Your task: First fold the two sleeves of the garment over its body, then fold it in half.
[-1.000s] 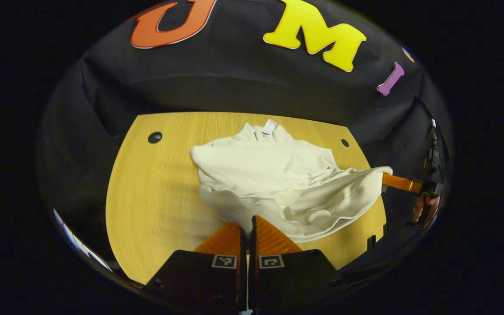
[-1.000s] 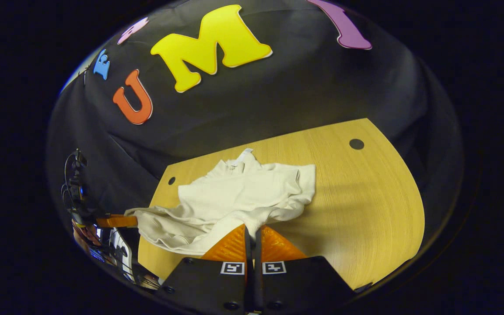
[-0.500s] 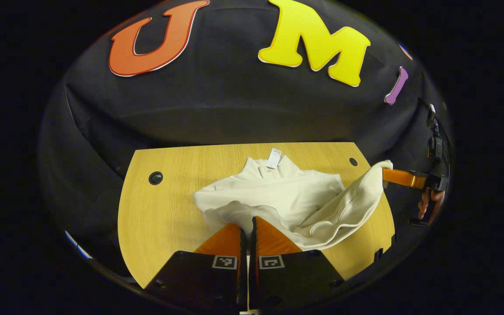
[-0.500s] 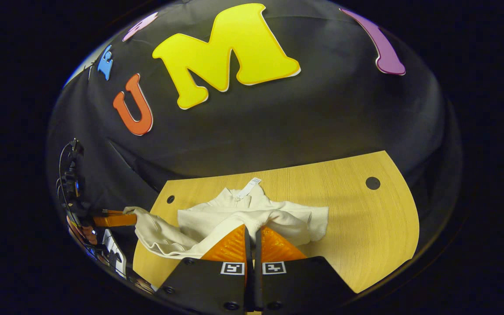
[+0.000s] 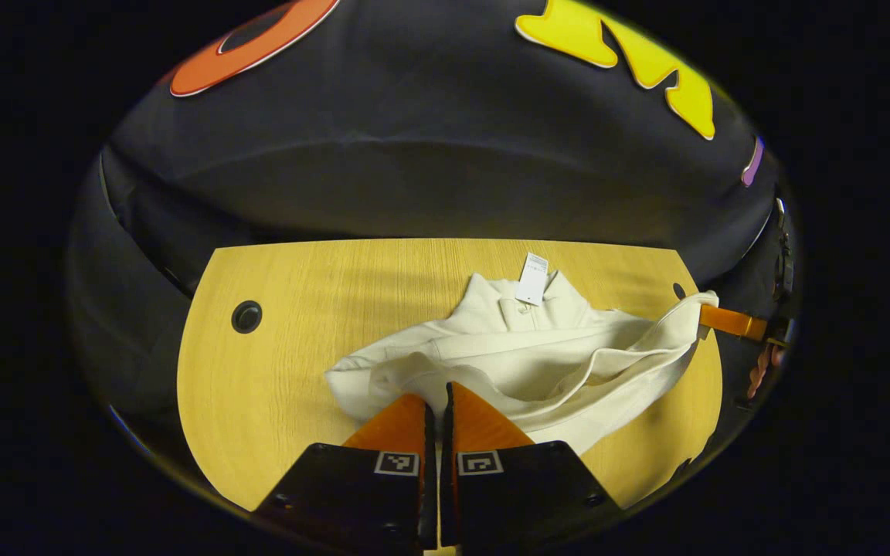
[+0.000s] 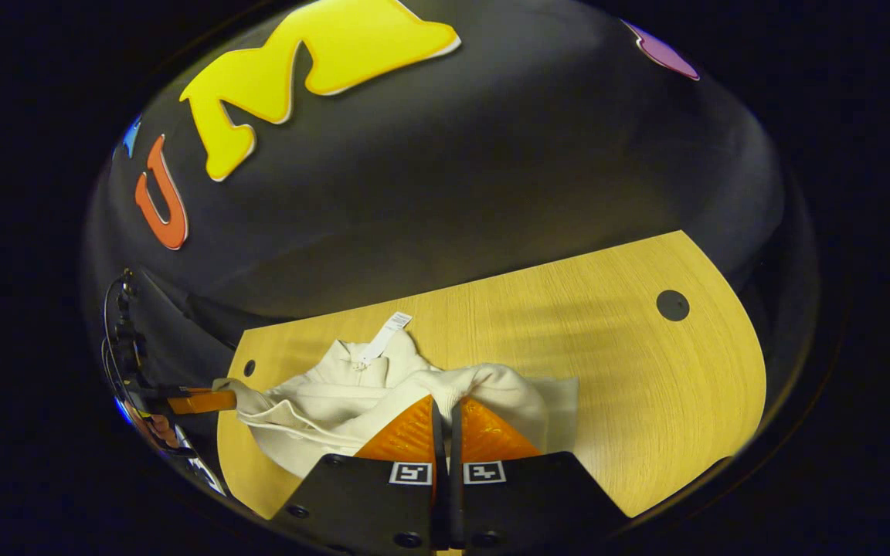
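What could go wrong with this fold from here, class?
1. The left gripper and right gripper pinch small bits of hem; the garment could slip free.
2. The lifted edge sags and bunches between them, so it may land creased.
3. The tag sticks out.

a recording booth: a bare wooden table (image 5: 283,371) with cable holes (image 5: 246,316), closed in by black cloth walls (image 5: 429,170).

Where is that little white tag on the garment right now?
In the left gripper view the white tag stands up from the collar at the far end of the cream garment, toward the booth's black wall, on the wooden table.
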